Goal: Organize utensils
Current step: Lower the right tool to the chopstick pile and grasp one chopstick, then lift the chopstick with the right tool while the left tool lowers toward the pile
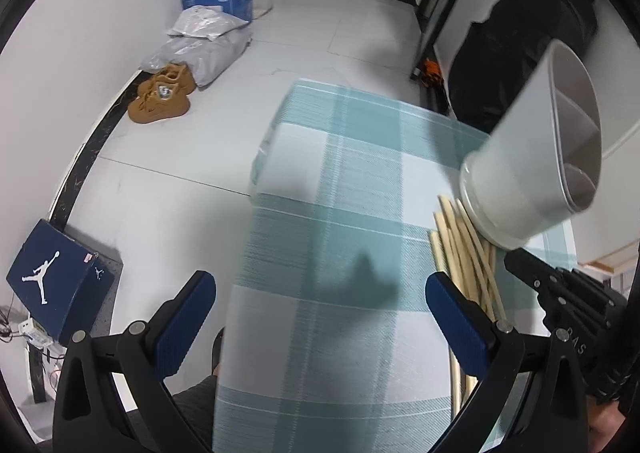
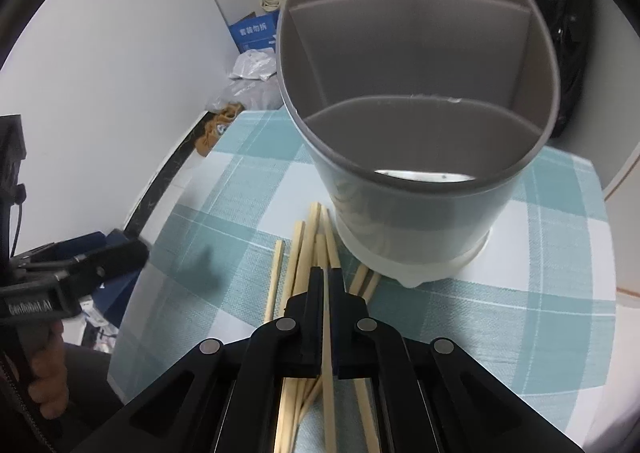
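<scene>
Lying in a loose bundle on the checked cloth (image 2: 500, 317) of the counter, the chopsticks (image 2: 301, 249) pointed their far ends at the foot of the holder (image 2: 416, 157), their long axes running away from the right camera and fanning slightly. They were pale, plain wooden sticks of square section. The right hand-held gripper (image 2: 327, 277) had its black jaws pressed together, pinching one chopstick (image 2: 328, 337) along its length, above the pile. The holder stood upright just beyond the bundle, a grey round tub on a white base, split inside by curved walls into compartments. The left hand-held gripper (image 1: 320, 305) hung spread wide over bare cloth, its blue pads (image 1: 184, 325) holding nothing, the chopsticks (image 1: 464, 253) just beside its right pad.
</scene>
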Demonstrator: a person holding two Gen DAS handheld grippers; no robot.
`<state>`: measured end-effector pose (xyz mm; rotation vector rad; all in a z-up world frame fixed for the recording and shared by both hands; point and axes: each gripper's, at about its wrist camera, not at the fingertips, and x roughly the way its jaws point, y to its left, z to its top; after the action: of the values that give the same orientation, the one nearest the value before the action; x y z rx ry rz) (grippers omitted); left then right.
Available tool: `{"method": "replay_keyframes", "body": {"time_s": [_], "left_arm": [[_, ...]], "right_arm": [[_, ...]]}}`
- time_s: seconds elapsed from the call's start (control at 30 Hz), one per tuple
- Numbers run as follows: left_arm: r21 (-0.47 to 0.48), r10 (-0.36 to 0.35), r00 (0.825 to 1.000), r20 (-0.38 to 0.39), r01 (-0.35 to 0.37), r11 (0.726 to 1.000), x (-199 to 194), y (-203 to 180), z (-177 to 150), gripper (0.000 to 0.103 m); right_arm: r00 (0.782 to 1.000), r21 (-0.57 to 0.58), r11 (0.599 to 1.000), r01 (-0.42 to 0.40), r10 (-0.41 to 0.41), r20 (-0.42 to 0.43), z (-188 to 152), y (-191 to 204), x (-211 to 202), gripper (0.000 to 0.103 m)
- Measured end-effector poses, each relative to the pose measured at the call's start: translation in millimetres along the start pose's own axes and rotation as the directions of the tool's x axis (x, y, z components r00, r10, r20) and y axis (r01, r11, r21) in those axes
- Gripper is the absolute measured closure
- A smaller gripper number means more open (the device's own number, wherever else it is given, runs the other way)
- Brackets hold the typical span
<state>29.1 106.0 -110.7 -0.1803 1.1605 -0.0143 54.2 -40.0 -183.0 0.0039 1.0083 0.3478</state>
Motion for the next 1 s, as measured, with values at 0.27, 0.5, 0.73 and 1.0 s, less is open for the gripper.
{"method": "replay_keyframes", "body": {"time_s": [0.27,0.5,0.73,1.0], "left_arm": [[0.001,-0.027,0.997,-0.066,0.027,1.000,11,-5,-5,0.001],[0.014,-0.011,0.999,-0.053,0.011,1.000,8,-6,-8,0.001],[0.014,-0.004,0.998,-0.066,0.005,1.000,13,-3,-9,0.001],[0.034,-0.060,0.995,-0.079,0.063,0.997,12,-11,-11,0.001]], "right_arm": [[0.994,0.007,0.998,-0.058,0.058,-0.095,-12,-4,9,0.089],[0.990,-0.039,0.999,-0.027,0.021,-0.138,-17,7,23,0.087],[0.991,-0.119,0.993,0.026,-0.041,-0.127,-17,12,22,0.098],[0.997,-0.029,0.999,-0.032,0.029,-0.074,-11,1,12,0.098]]}}
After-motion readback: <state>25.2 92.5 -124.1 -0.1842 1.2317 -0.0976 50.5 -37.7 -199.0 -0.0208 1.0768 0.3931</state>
